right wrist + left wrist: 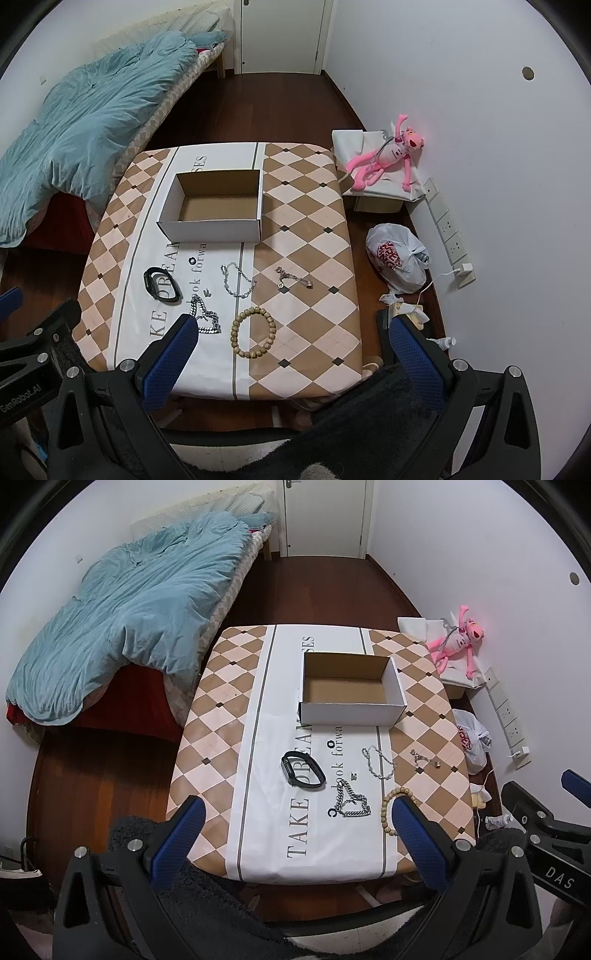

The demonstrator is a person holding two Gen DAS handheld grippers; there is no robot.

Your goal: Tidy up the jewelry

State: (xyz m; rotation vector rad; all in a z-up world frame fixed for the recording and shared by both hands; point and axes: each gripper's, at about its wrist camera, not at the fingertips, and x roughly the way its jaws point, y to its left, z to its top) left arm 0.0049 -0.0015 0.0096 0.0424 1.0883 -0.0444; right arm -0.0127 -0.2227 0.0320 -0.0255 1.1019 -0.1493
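Left gripper [297, 821] and right gripper [290, 341] both gape wide, holding nothing; a blue finger [173, 354] partly hides the chunky chain [207, 319]. On the table [314, 258] before the empty box [214, 206]: one black band [162, 286], one bead bracelet [253, 332], perhaps three chains

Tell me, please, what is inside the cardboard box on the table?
The cardboard box looks empty: only its bare brown floor shows in both views. The strip of floor just behind its near wall is hidden, so something very small could lie there. All the jewelry lies outside, on the tablecloth.
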